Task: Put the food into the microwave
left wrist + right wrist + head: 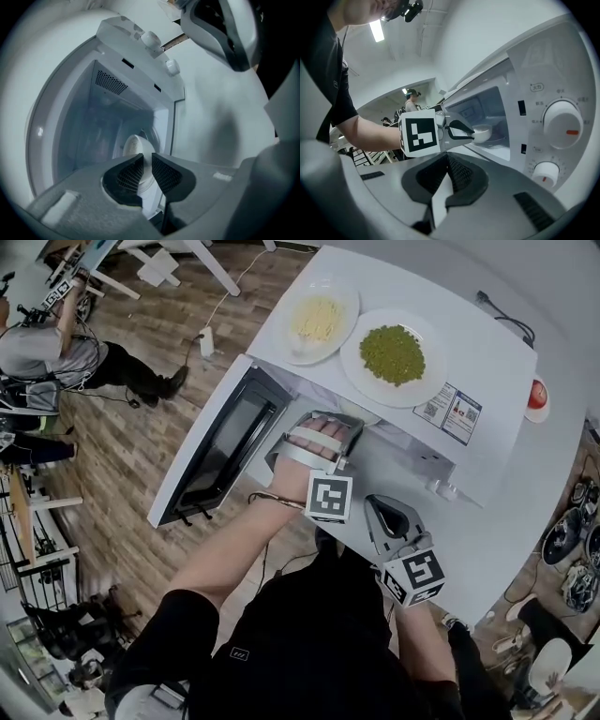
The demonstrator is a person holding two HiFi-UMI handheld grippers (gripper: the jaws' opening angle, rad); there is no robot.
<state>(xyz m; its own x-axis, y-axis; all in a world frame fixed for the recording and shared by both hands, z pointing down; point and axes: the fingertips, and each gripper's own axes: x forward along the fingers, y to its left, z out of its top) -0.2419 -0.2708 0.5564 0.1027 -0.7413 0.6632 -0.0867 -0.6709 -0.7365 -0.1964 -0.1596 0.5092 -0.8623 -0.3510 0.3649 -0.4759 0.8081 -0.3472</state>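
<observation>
left hand-held gripper (147,157) pinches bowl (133,143) rim inside microwave (110,82); right hand-held gripper (446,158) closed, empty. risk: thin rim slips, bowl tips.

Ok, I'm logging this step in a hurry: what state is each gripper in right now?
Left gripper: closed on the rim of a white bowl.
Right gripper: closed, holding nothing.

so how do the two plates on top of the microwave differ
The left plate holds pale yellow food, the right plate green food. The right plate looks wider than the left plate. Both are white, round and sit on top of the microwave.
</observation>
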